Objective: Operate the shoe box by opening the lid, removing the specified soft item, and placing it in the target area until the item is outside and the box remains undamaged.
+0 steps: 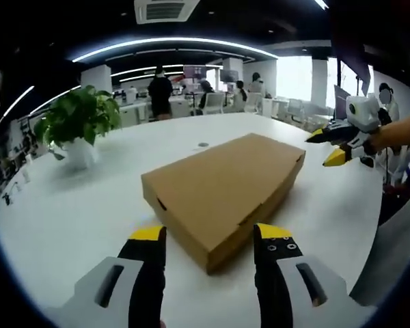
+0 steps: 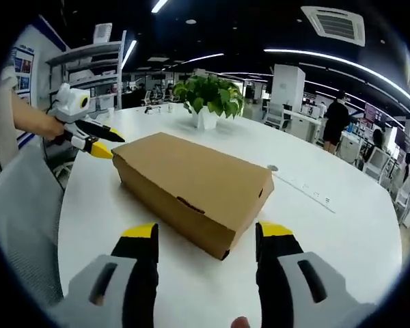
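Lying closed on the white table [image 1: 68,212], the shoe box [image 1: 225,188] sits just beyond both wide-open claws.

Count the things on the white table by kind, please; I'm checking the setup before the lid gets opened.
Cardboard shoe box, lid closed: 1
Potted plant: 1
Total: 2
Held above the table, not counted: left hand-held gripper and right hand-held gripper, both open and holding nothing.
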The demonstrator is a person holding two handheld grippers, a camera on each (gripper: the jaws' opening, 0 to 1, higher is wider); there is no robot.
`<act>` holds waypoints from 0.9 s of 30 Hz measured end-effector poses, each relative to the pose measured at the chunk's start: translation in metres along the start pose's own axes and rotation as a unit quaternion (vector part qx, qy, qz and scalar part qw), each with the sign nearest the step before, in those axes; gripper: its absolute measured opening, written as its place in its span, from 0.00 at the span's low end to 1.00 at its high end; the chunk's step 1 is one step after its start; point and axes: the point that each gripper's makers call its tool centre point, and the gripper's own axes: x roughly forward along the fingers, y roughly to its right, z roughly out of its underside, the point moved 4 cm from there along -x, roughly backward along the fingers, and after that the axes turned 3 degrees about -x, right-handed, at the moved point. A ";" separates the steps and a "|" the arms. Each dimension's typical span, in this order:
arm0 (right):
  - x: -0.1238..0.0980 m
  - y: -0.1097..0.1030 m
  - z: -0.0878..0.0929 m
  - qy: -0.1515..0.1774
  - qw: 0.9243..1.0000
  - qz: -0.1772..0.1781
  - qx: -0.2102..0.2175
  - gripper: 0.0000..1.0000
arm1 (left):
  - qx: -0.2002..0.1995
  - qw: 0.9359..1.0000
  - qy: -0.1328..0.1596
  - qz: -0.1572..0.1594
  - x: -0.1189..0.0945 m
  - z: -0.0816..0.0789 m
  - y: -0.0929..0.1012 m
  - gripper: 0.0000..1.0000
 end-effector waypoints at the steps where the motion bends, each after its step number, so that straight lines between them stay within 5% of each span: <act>1: 0.002 0.001 0.001 -0.001 1.000 -0.002 -0.001 0.50 | -0.003 1.000 0.000 -0.002 0.001 0.000 -0.001 0.48; 27: 0.035 0.014 0.009 -0.033 0.999 -0.003 0.020 0.39 | 0.006 1.000 -0.026 0.002 0.013 0.011 0.009 0.43</act>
